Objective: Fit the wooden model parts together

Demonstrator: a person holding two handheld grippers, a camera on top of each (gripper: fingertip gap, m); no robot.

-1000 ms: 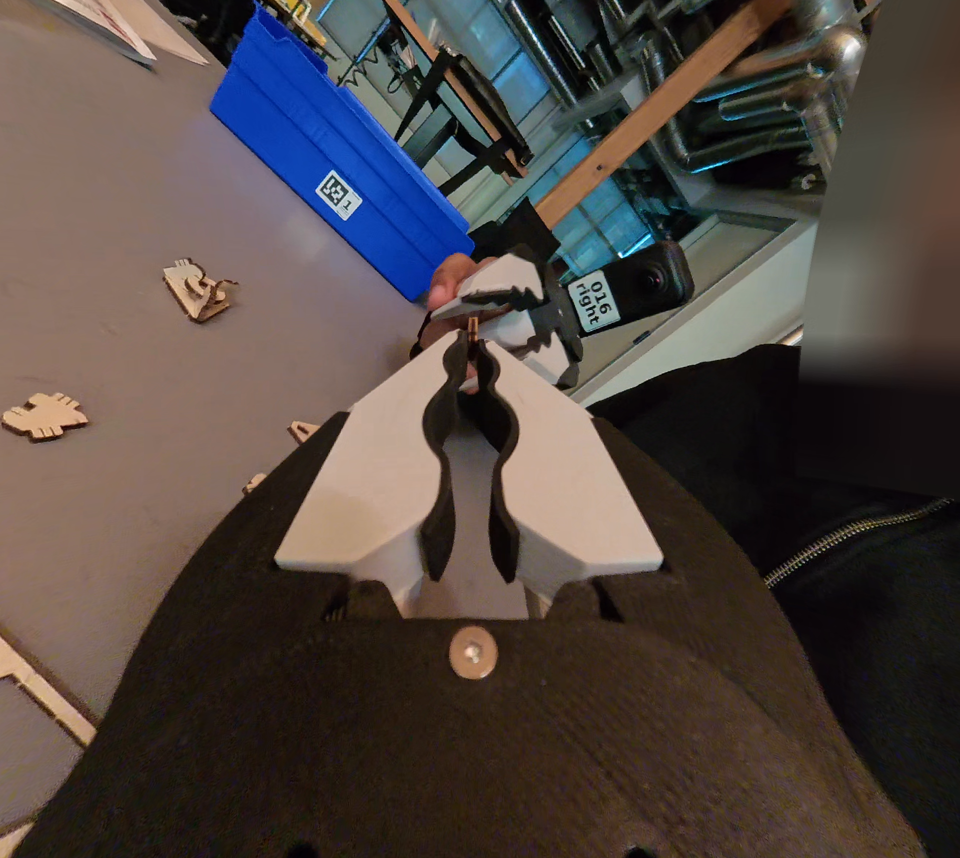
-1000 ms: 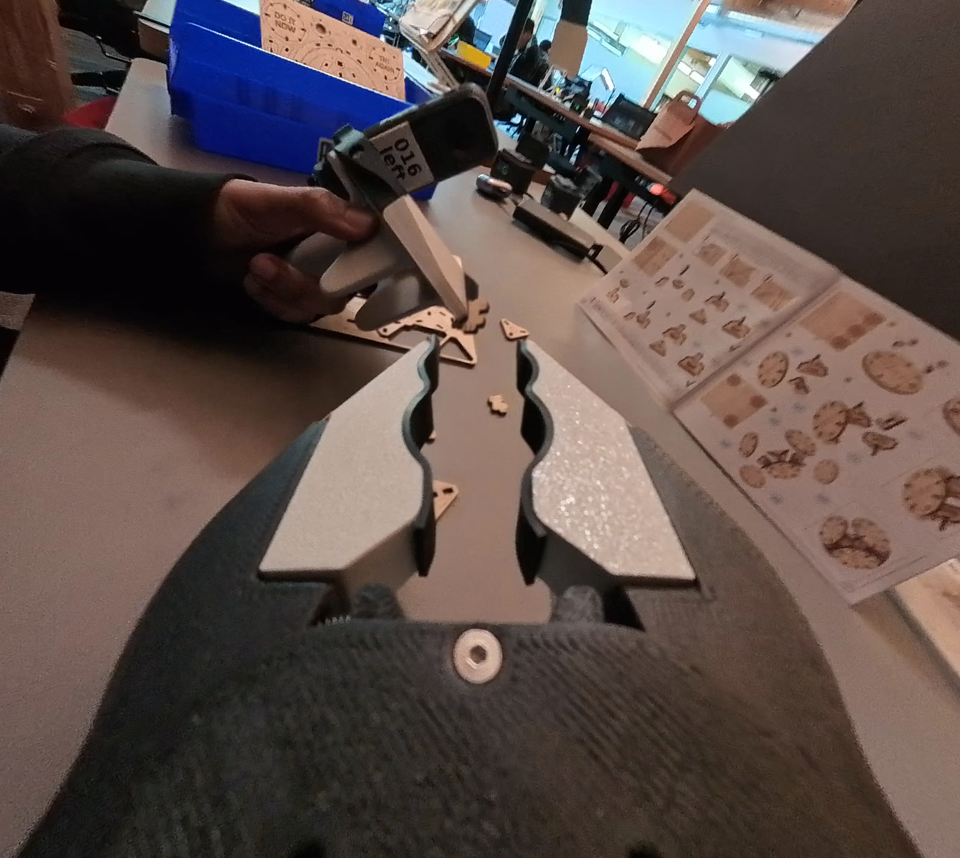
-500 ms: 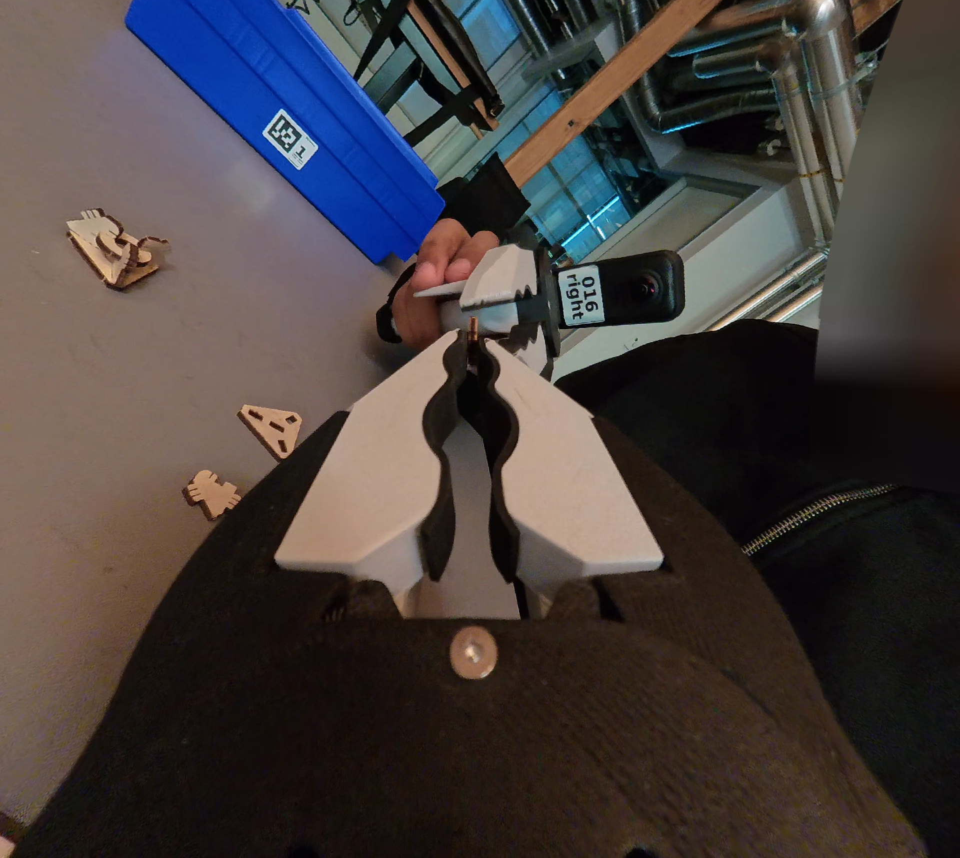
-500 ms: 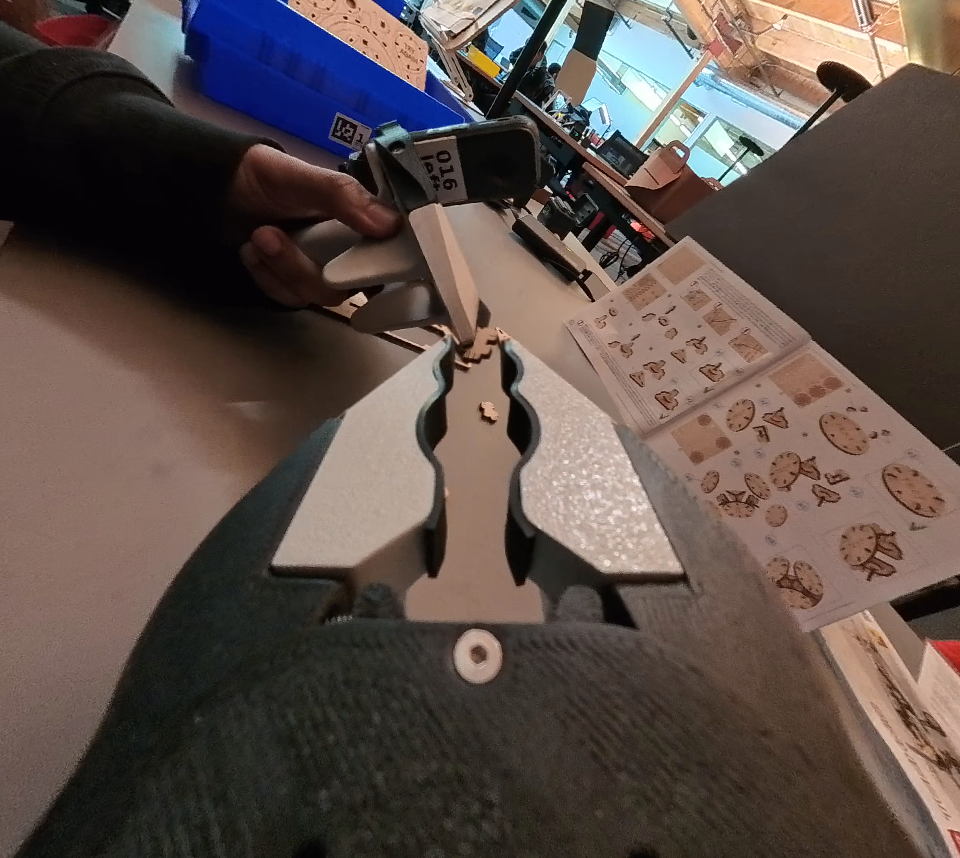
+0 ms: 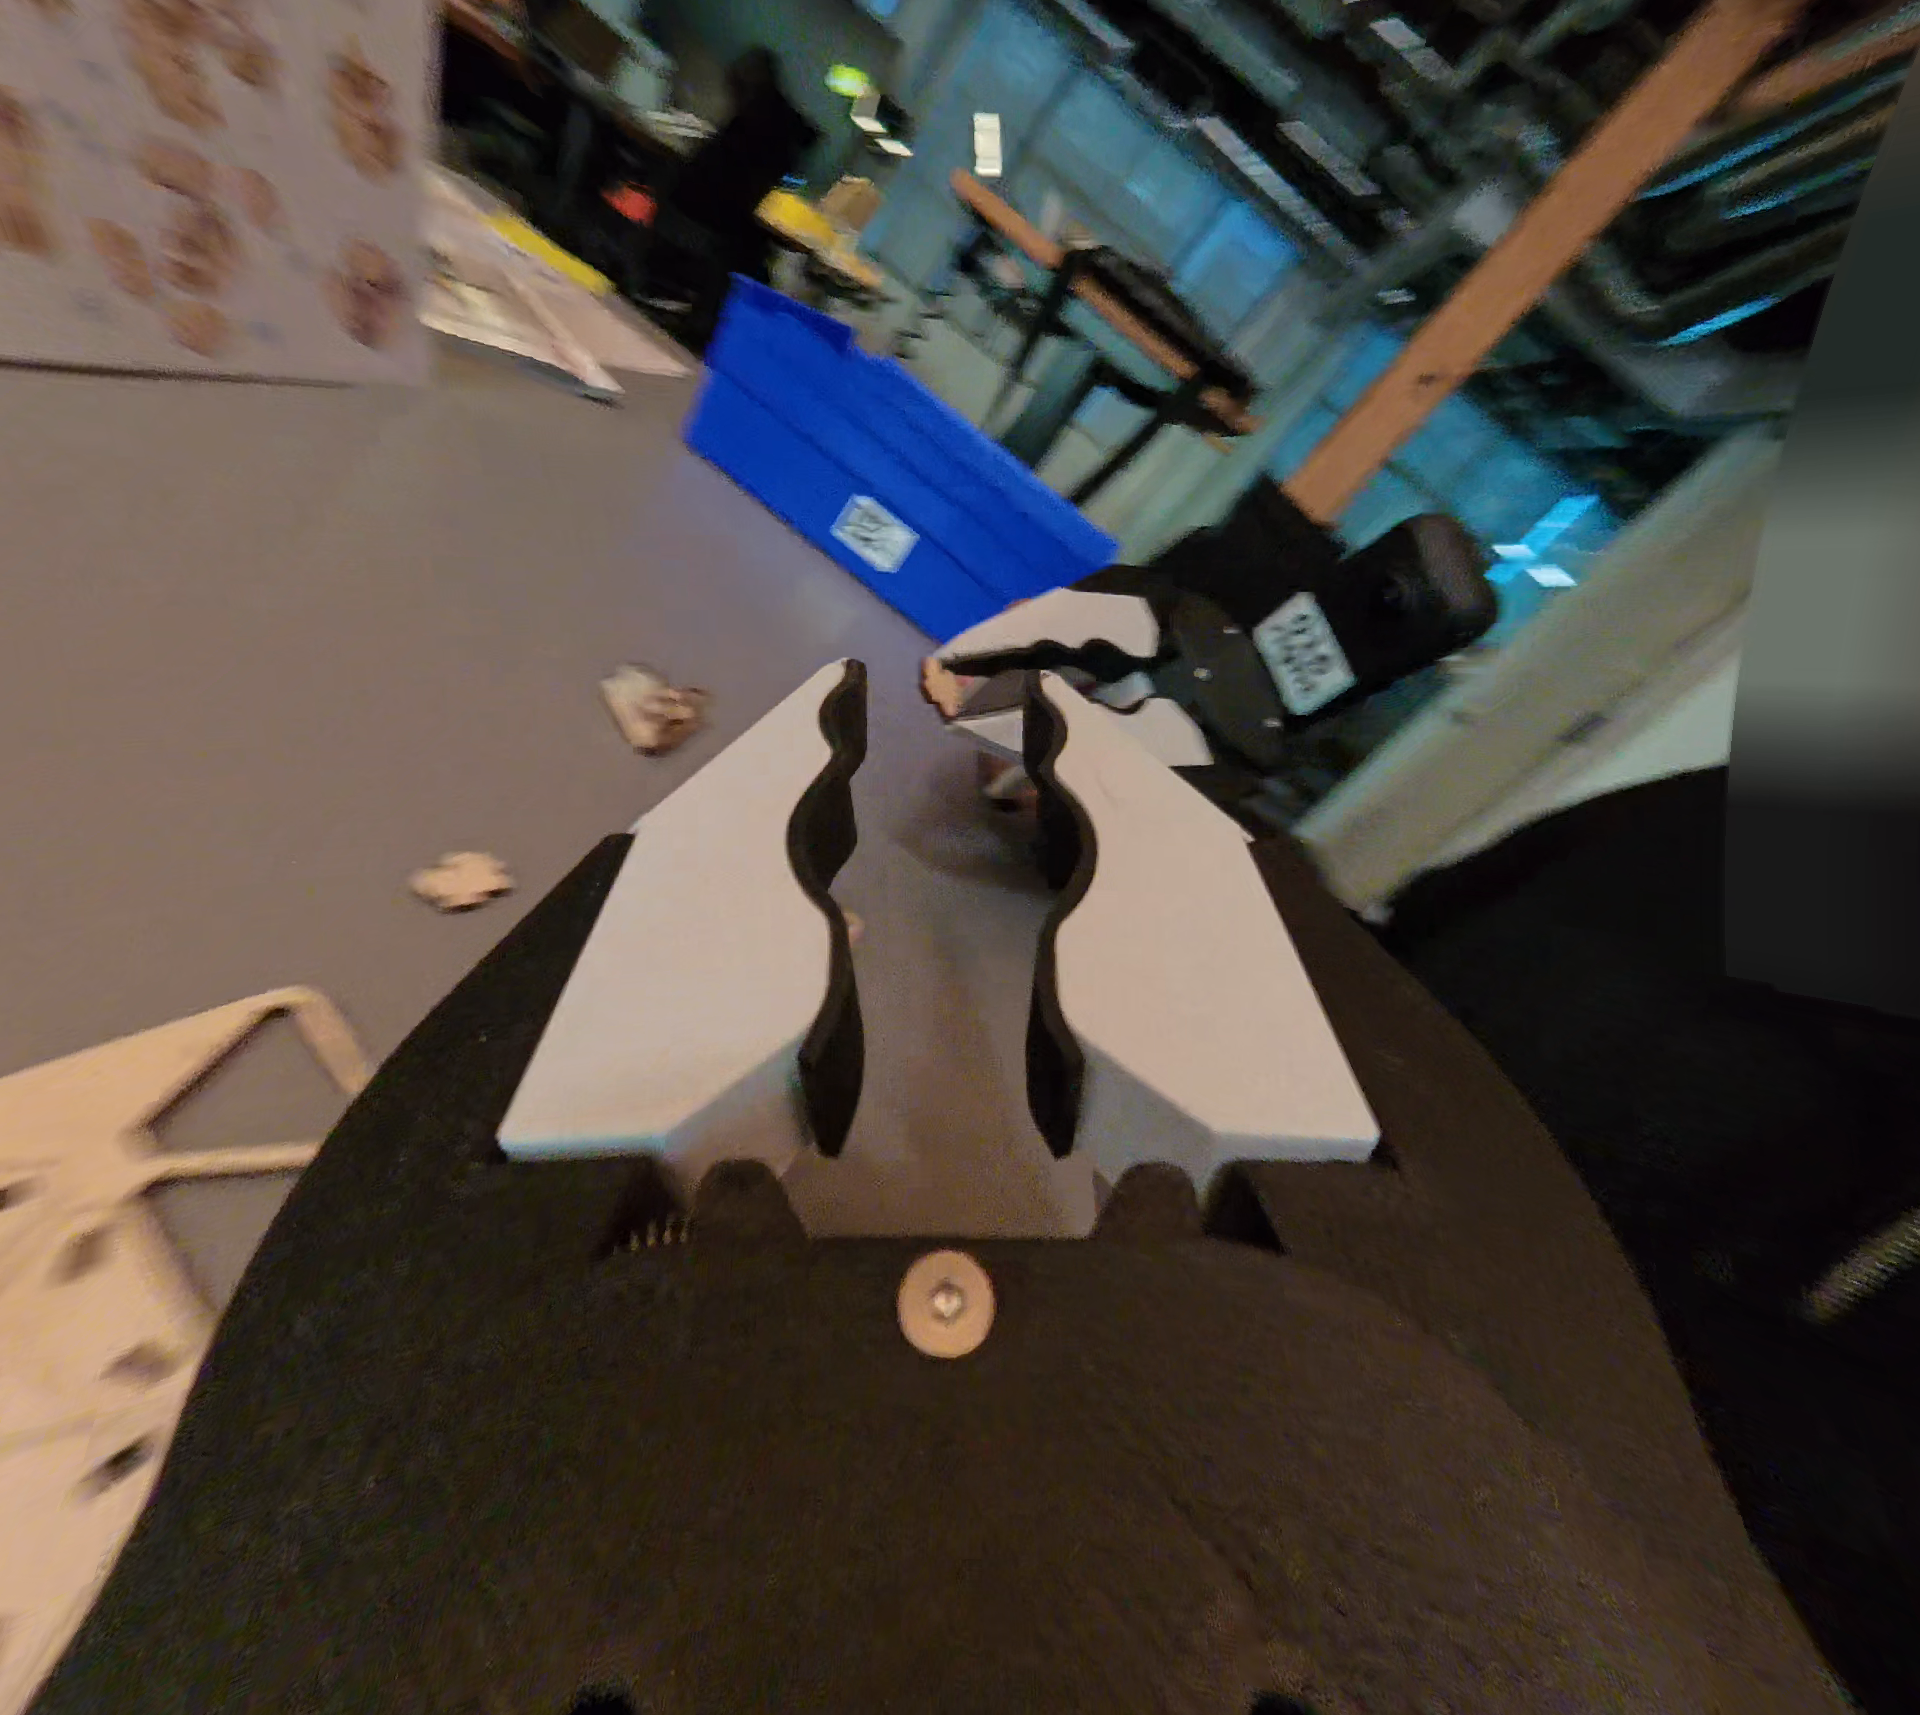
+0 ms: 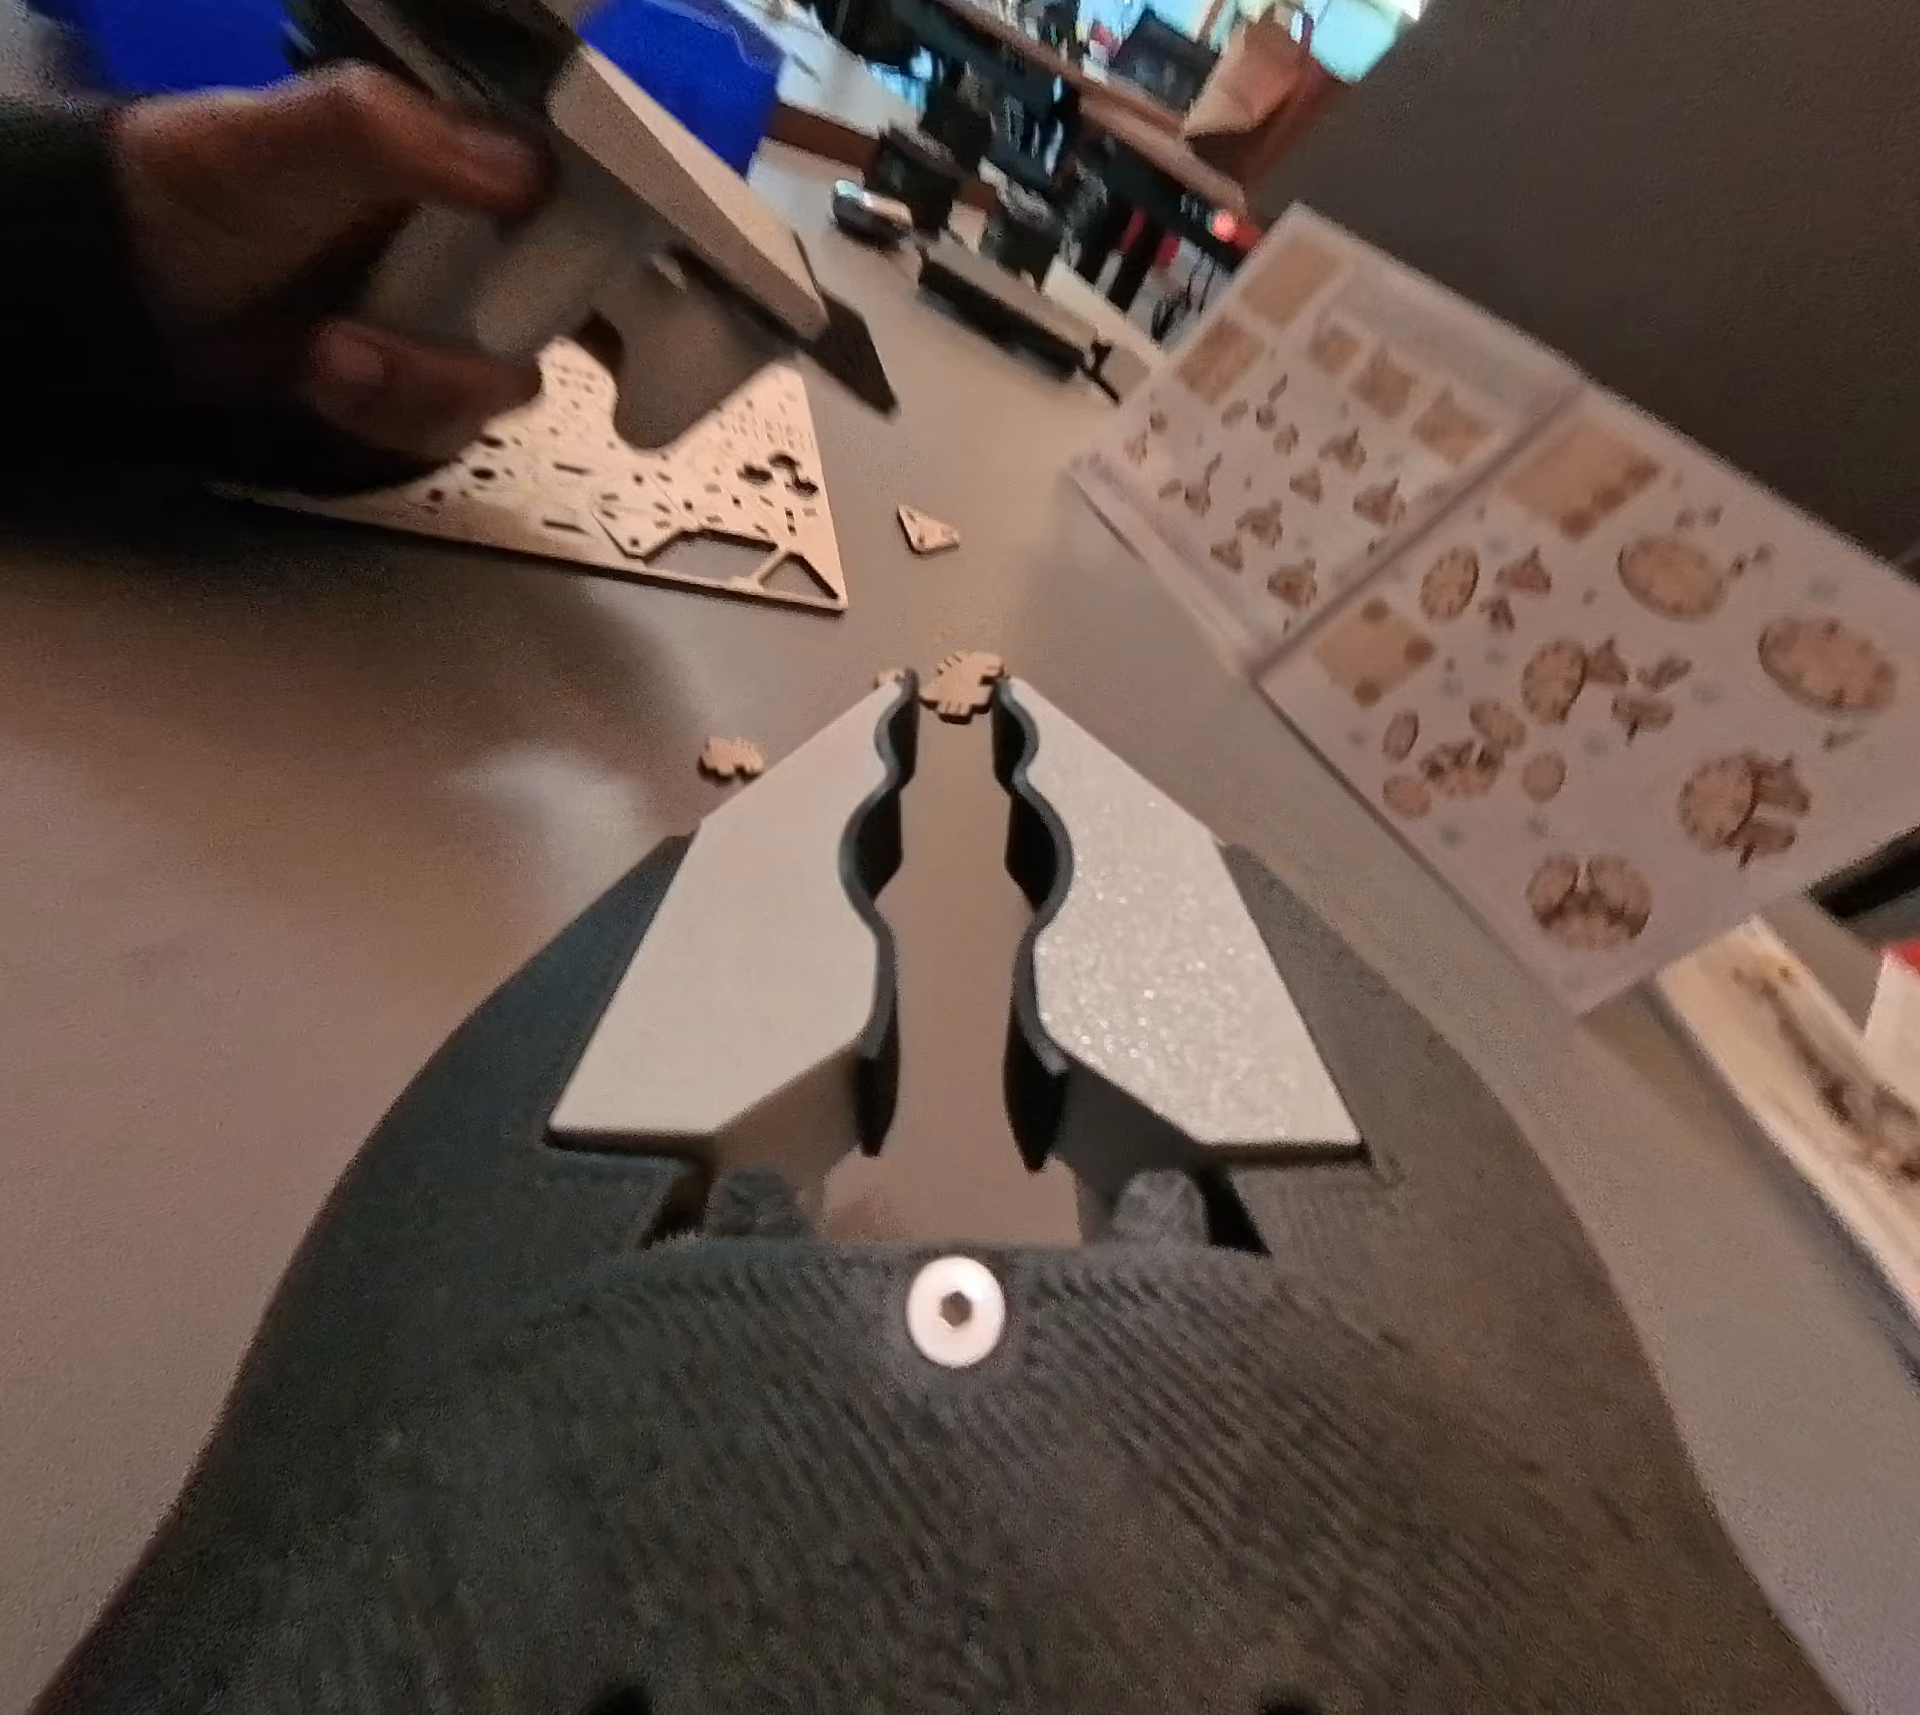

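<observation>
My right tongs (image 6: 956,697) pinch a small wooden piece (image 6: 961,680) only at the tips; it may slip out. My left tongs (image 5: 940,689) stand wide and hold nothing.

Both wrist cameras sat low over the grey table (image 6: 312,834), looking forward along their fingers toward each other, tilted, sharing its scattered wooden pieces (image 6: 961,683).

Motion is smearing the whole left wrist view: the printed sheet (image 5: 197,86) at far left is showing only brown blotches, and the blue bin (image 5: 883,481) is blurring at its edges. The wooden cut-out sheet (image 5: 114,1177) is running off the near left edge. In the right wrist view, a hand (image 6: 260,252) and the left gripper (image 6: 831,346) are hiding part of that sheet.
</observation>
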